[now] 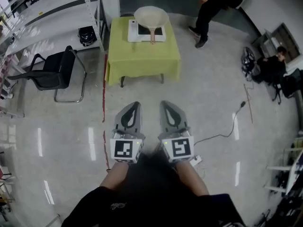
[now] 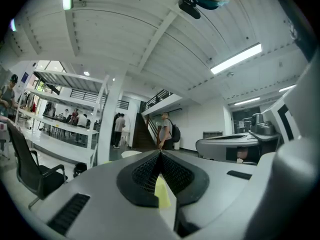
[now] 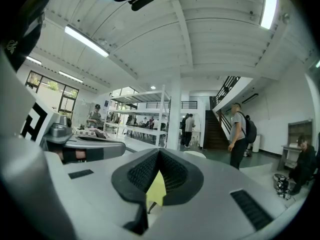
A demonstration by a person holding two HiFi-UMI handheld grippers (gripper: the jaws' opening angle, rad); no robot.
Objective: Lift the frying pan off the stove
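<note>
Bare glossy floor lies open between the grippers and the yellow-green-clothed counter. A black chair stands left of the counter. The left gripper and right gripper are both clenched on nothing, well apart from the cream round frying pan, which rests on the white flat stove. Only the gripper views show the dark staircase.

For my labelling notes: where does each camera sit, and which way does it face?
Head view: on the person's head, facing steeply down at floor, green table and frying pan; shows forearms, left tool, right tool.
Left gripper view: on the left tool, level along its shut jaws; right tool beside.
Right gripper view: on the right tool, about level too; left tool beside.
Shared: both gripper views show green cloth past the jaws.
</note>
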